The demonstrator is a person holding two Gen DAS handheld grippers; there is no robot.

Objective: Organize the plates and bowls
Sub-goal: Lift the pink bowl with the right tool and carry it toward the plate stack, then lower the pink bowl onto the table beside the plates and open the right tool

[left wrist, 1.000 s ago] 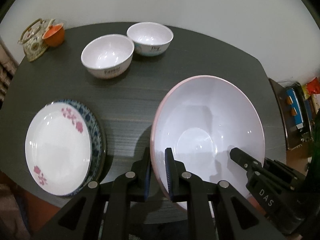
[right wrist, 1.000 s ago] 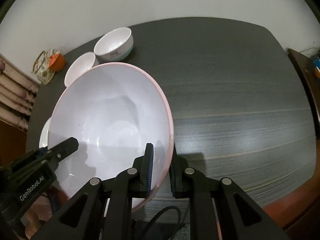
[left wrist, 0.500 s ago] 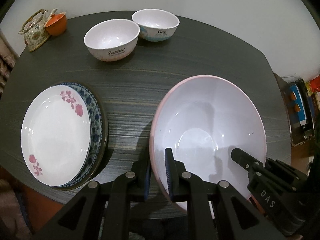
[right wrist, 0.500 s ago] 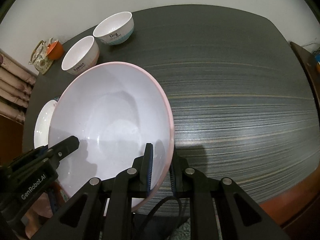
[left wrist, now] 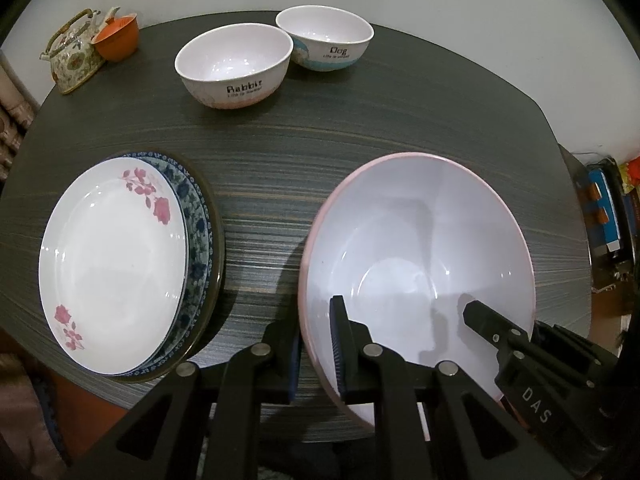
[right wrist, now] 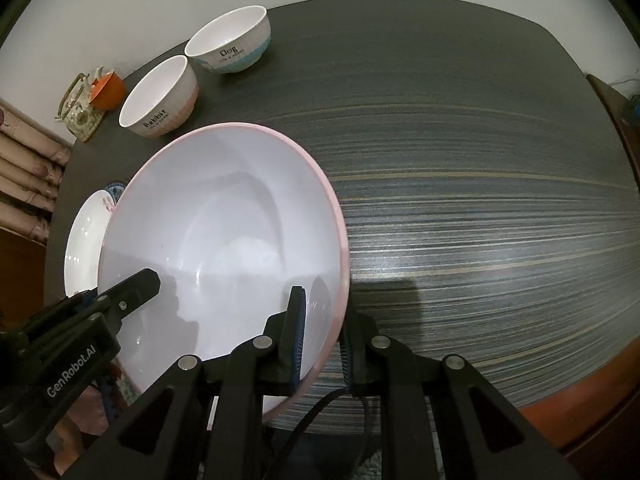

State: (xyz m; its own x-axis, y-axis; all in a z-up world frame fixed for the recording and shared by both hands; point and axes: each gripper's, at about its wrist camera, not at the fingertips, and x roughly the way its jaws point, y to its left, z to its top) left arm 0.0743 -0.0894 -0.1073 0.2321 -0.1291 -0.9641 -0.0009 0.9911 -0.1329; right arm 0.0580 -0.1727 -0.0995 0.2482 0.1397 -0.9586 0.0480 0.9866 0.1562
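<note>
Two grippers, left gripper [left wrist: 316, 344] and right gripper [right wrist: 320, 340], are clamping opposite rims of the big pink-rimmed white bowl [left wrist: 416, 264] (glossy, slippery); uneven lowering is risking a slip onto the dark table [left wrist: 360, 148].

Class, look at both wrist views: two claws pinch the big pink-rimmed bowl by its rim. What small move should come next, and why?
Probably ease the big bowl straight down onto the bare table. The left claw and right claw each clamp opposite sides of its rim, and the stacked plates and the Rabbit bowl stand clear of it.
</note>
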